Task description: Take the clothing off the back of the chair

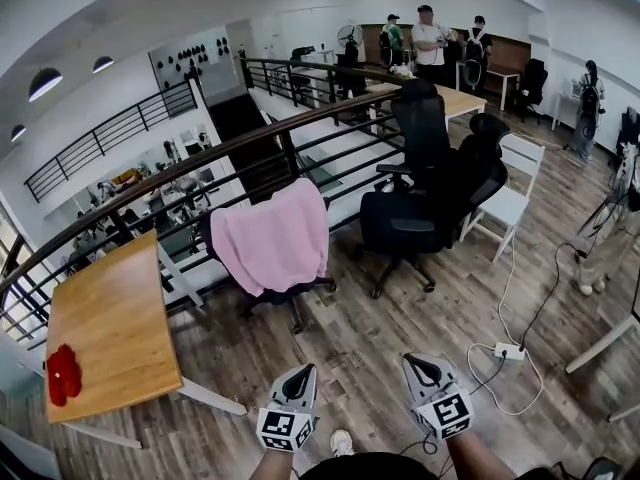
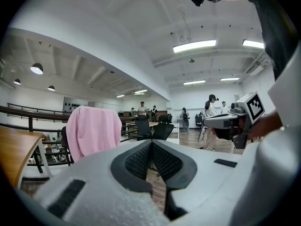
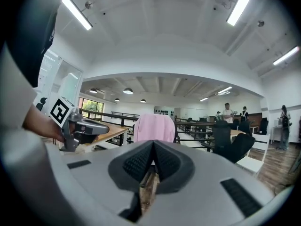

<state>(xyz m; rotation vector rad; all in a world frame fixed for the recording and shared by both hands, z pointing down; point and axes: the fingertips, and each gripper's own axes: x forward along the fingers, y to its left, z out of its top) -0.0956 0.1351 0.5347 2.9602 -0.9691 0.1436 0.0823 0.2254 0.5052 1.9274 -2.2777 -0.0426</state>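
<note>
A pink garment point(image 1: 275, 240) hangs over the back of a black office chair point(image 1: 290, 296) by the railing. It shows as a pink drape in the left gripper view point(image 2: 92, 130) and in the right gripper view point(image 3: 154, 128). My left gripper point(image 1: 302, 372) and right gripper point(image 1: 415, 361) are low in the head view, side by side, well short of the chair. Both are shut with nothing between the jaws point(image 2: 150, 145) point(image 3: 153, 146). Each gripper shows in the other's view: the right one point(image 2: 230, 121), the left one point(image 3: 77, 126).
A wooden table point(image 1: 110, 328) with a red object point(image 1: 63, 373) stands at left. Black office chairs point(image 1: 430, 183) and a white chair point(image 1: 505, 203) stand behind. A railing point(image 1: 200, 158) runs across. A power strip point(image 1: 508, 351) with cables lies on the floor. People point(image 1: 430, 38) stand far back.
</note>
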